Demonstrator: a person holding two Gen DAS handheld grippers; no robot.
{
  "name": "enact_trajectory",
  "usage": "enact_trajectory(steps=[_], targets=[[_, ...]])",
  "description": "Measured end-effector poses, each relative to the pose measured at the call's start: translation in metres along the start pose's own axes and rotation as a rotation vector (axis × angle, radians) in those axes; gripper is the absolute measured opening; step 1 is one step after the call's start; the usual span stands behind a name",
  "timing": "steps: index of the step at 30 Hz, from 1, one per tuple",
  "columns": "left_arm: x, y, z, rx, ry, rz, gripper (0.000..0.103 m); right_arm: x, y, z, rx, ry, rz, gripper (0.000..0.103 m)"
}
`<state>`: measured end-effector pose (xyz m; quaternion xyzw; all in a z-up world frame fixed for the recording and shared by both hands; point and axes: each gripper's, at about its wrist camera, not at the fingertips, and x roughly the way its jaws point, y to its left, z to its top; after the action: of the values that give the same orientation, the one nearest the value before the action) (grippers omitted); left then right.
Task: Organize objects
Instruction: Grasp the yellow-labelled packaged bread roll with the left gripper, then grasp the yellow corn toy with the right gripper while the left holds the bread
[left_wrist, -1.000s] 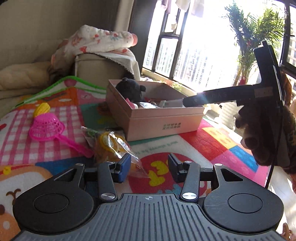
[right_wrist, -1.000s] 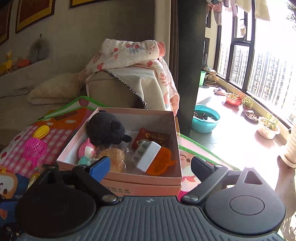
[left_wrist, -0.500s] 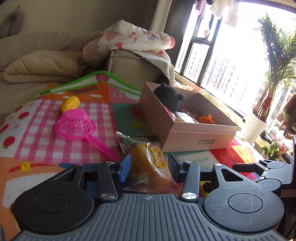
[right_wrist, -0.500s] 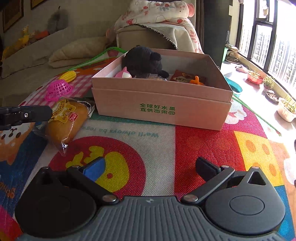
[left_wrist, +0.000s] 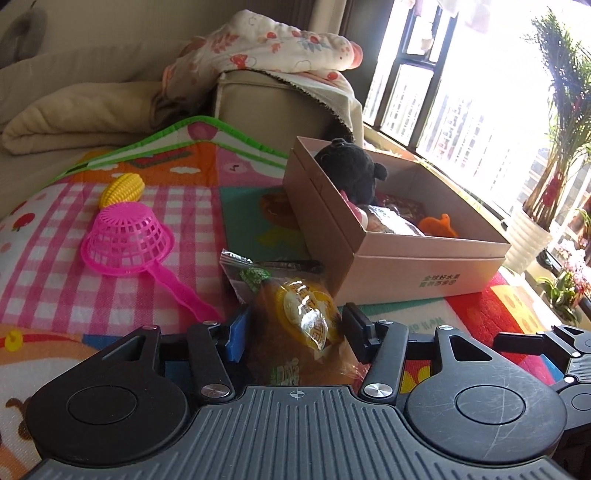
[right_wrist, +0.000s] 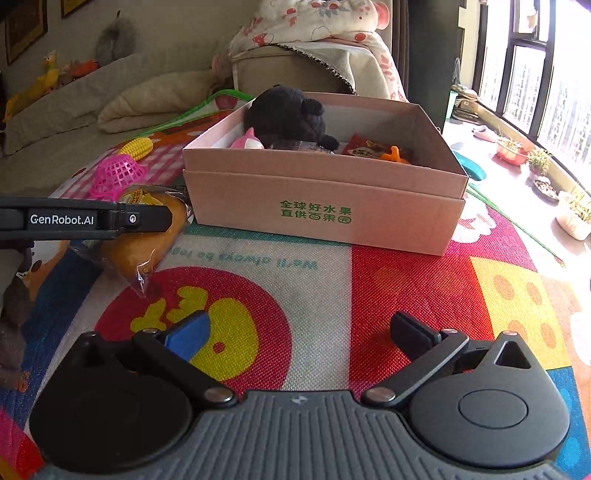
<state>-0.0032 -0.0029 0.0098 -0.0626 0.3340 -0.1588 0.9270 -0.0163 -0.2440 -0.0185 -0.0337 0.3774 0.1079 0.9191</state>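
A: The left gripper (left_wrist: 293, 334) has its fingers apart on either side of the clear-wrapped orange bread bun (left_wrist: 299, 325), which lies on the colourful play mat (right_wrist: 332, 295) just beside the pink cardboard box (right_wrist: 325, 206). I can't tell if the pads touch the wrapper.

B: The slick film could slide out as they close, or the soft bun could get crushed.

A: The right gripper (right_wrist: 299, 332) hangs wide open over the mat, empty.

B: The bun's near end is hidden behind the gripper body, and the box's contents are partly blocked by the black plush toy (right_wrist: 288, 118)
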Motion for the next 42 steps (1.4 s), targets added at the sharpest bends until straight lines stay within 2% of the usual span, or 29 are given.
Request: enact_trajectory(steps=[4,8,10,13,16,18,22,25,29,33,37,38,39,41,42], targets=[[-0.020,0.014,-0.010,-0.025,-0.020,-0.058,0.056,0.000,0.001,0.000,-0.005,-0.001,-0.007,0.103],[-0.053,0.039,-0.018,-0.050,-0.071,-0.062,0.055,0.001,0.002,0.001,-0.009,-0.001,-0.015,0.103],[-0.069,0.057,-0.020,-0.080,-0.108,-0.039,0.055,0.001,0.003,0.001,-0.008,0.001,-0.021,0.103],[-0.086,0.087,-0.021,-0.122,-0.158,0.045,0.055,0.001,0.010,0.004,-0.014,0.001,-0.043,0.103],[-0.090,0.119,-0.023,-0.194,-0.167,0.123,0.055,0.002,0.032,0.014,-0.077,-0.002,-0.003,0.103],[-0.089,0.133,-0.027,-0.233,-0.173,0.150,0.055,0.000,0.053,0.025,-0.112,-0.021,0.047,0.103],[-0.091,0.145,-0.034,-0.268,-0.202,0.127,0.055,0.002,0.097,0.059,-0.180,-0.065,0.136,0.103],[-0.090,0.143,-0.035,-0.255,-0.204,0.128,0.055,0.013,0.131,0.095,-0.221,-0.092,0.186,0.103],[-0.090,0.143,-0.037,-0.258,-0.206,0.122,0.055,0.046,0.172,0.153,-0.202,-0.098,0.226,0.103],[-0.089,0.145,-0.038,-0.269,-0.207,0.112,0.055,0.104,0.200,0.196,-0.144,-0.036,0.188,0.088],[-0.090,0.148,-0.039,-0.291,-0.211,0.097,0.055,0.159,0.214,0.210,-0.100,0.057,0.112,0.075],[-0.090,0.149,-0.039,-0.295,-0.212,0.093,0.055,0.169,0.215,0.210,-0.091,0.087,0.104,0.064],[-0.090,0.150,-0.039,-0.299,-0.213,0.091,0.055,0.175,0.214,0.210,-0.085,0.120,0.109,0.047],[-0.091,0.150,-0.040,-0.303,-0.215,0.088,0.055,0.178,0.211,0.206,-0.067,0.166,0.124,0.030],[-0.091,0.150,-0.040,-0.304,-0.215,0.087,0.055,0.172,0.209,0.205,-0.066,0.157,0.127,0.029]])
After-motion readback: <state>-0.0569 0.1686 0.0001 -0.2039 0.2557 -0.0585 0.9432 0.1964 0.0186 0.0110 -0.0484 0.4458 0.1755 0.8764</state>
